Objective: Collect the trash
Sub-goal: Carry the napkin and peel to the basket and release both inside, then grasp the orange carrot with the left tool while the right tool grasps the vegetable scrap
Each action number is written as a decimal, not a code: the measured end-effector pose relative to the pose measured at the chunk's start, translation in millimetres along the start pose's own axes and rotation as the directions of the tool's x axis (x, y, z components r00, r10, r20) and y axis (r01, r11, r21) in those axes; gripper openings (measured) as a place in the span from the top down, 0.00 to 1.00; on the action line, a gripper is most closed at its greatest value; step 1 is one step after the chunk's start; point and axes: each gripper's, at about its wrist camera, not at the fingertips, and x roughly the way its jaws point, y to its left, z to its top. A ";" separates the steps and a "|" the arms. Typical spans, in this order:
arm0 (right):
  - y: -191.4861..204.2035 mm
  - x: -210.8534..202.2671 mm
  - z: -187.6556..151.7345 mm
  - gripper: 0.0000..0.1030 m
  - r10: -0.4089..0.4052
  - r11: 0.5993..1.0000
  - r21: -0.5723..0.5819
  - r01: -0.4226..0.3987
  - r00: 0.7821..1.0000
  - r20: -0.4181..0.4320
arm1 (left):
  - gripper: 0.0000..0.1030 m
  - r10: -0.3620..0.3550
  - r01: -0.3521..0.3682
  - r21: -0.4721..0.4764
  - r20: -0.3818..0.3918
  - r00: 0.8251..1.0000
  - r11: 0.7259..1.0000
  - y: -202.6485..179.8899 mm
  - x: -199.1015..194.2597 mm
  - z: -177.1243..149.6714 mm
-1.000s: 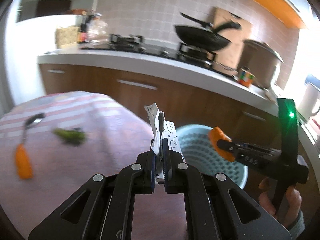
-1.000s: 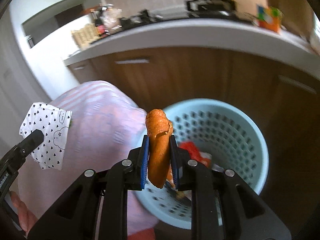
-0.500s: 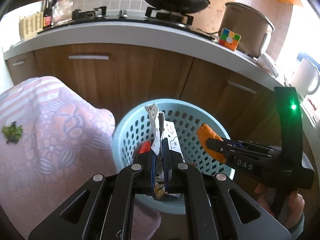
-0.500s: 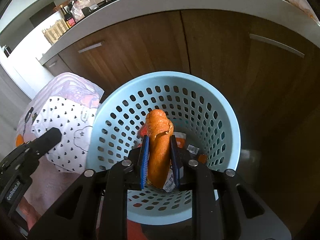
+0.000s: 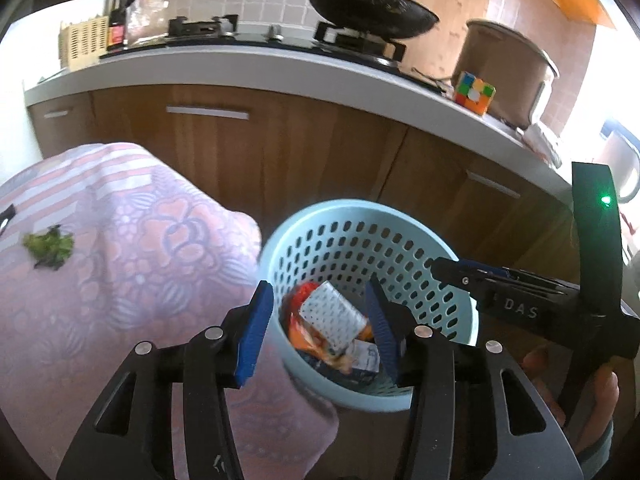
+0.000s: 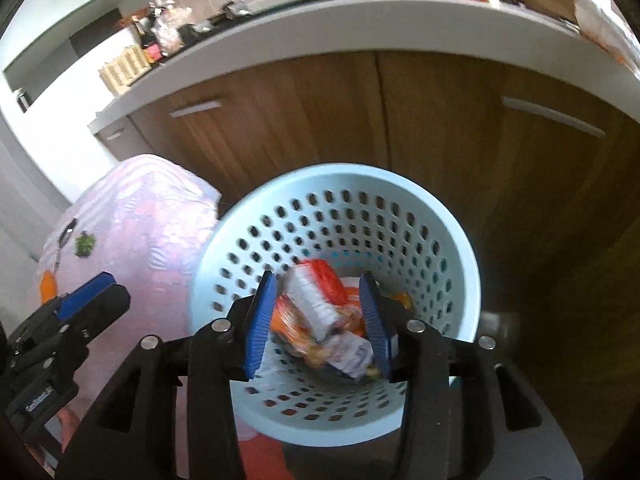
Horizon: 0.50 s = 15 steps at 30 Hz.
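A light blue perforated trash basket (image 5: 448, 248) stands on the floor beside the table; it also shows in the right wrist view (image 6: 400, 216). The white dotted wrapper (image 5: 334, 316) lies inside among orange and red trash (image 6: 320, 316). My left gripper (image 5: 318, 326) is open and empty above the basket's near rim. My right gripper (image 6: 318, 320) is open and empty over the basket's middle. A green leafy scrap (image 5: 49, 246) lies on the pink tablecloth (image 5: 132, 264); it also shows in the right wrist view (image 6: 85, 244).
Brown cabinets (image 5: 256, 144) under a white counter stand right behind the basket. The counter holds a black wok (image 5: 372, 4), a pot (image 5: 504, 72) and a colour cube (image 5: 474, 92). An orange-handled utensil (image 6: 47, 286) lies on the table at the left.
Both grippers opened over the basket. The left let go of the dotted wrapper and the right let go of the orange piece; both now lie in the basket.
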 end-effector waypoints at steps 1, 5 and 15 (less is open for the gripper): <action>7.3 -3.8 0.9 0.61 0.008 1.000 -0.019 -0.008 1.000 0.011 | 0.55 -0.001 0.001 -0.013 0.013 1.000 1.000 5.5 -7.2 -0.7; 43.9 -15.9 3.1 0.61 0.053 0.993 -0.104 -0.048 0.997 0.048 | 0.55 0.038 -0.036 -0.041 0.050 0.998 0.999 20.9 -28.1 -2.6; 144.6 -20.9 -1.5 0.61 0.186 0.944 -0.287 -0.161 0.980 0.063 | 0.55 0.228 -0.200 -0.197 0.137 0.964 0.960 103.2 -99.6 -11.4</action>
